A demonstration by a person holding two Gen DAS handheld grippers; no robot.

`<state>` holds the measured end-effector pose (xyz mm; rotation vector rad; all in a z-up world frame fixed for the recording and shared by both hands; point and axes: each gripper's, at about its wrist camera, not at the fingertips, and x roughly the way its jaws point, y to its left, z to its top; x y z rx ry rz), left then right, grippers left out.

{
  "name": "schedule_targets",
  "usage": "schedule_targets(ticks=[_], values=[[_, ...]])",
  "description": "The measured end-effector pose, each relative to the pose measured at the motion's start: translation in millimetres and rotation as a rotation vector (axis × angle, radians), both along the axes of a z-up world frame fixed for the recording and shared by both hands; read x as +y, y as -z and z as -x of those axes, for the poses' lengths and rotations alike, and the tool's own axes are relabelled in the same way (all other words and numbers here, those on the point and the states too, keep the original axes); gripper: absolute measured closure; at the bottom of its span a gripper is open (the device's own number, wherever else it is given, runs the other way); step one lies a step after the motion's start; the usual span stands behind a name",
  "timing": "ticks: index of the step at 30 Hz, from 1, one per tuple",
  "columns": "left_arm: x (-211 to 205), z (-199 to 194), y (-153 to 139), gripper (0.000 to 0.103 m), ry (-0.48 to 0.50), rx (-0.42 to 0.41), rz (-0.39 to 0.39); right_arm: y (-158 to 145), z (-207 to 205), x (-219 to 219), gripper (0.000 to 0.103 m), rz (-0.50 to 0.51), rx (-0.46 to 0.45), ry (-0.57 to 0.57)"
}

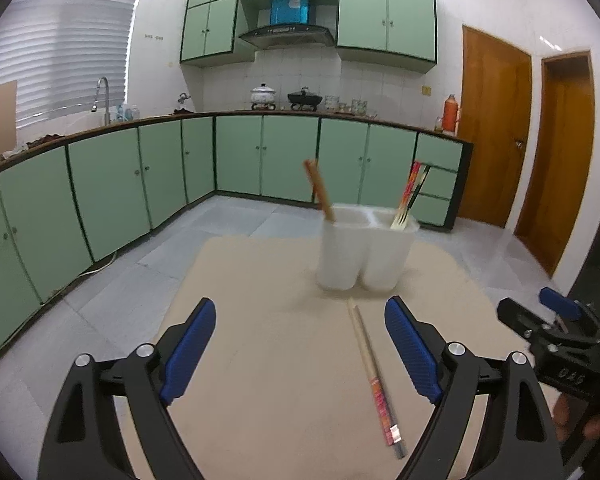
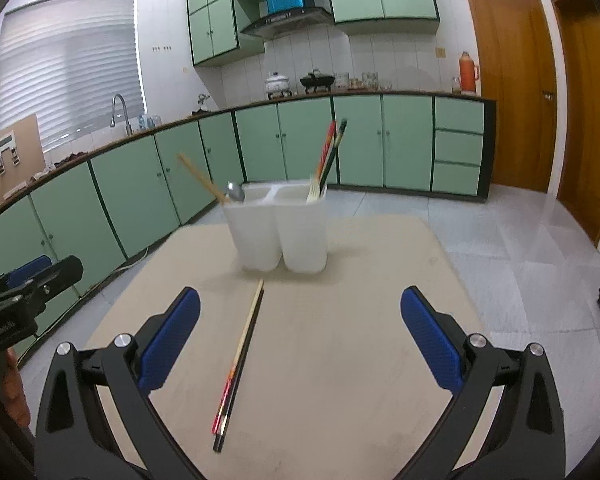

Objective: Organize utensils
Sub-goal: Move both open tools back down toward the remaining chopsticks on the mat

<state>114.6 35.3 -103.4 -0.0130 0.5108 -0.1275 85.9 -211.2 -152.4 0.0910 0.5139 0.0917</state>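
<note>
A white two-compartment utensil holder (image 1: 364,248) (image 2: 280,228) stands on the beige table (image 1: 268,360) (image 2: 340,340). Its left compartment holds wooden chopsticks (image 1: 319,190) (image 2: 202,179) and a metal spoon (image 2: 235,192). Its right compartment holds colourful chopsticks (image 1: 410,192) (image 2: 330,150). A loose pair of chopsticks (image 1: 374,376) (image 2: 240,356) lies on the table in front of the holder. My left gripper (image 1: 300,328) is open and empty above the table, the loose pair near its right finger. My right gripper (image 2: 300,320) is open and empty, the pair near its left finger.
Each gripper shows in the other's view, the right one (image 1: 556,328) at the right edge, the left one (image 2: 24,288) at the left edge. Green kitchen cabinets (image 1: 140,176) and grey floor tiles surround the table. Wooden doors (image 1: 496,120) stand at right.
</note>
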Motion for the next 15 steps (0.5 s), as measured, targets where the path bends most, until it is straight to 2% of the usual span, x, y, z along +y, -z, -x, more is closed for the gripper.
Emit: schedule_targets(ticks=[8, 15], values=[[14.5, 2.9, 54.9, 0.018, -0.039, 0.139, -0.021, 55.7, 13.2, 24.7, 0.006, 0.078, 0.138, -0.074], [16.7, 10.0, 72.4, 0.018, -0.060, 0.161, -0.037, 84.7, 25.1, 37.3, 0.006, 0.073, 0.188, -0.089]])
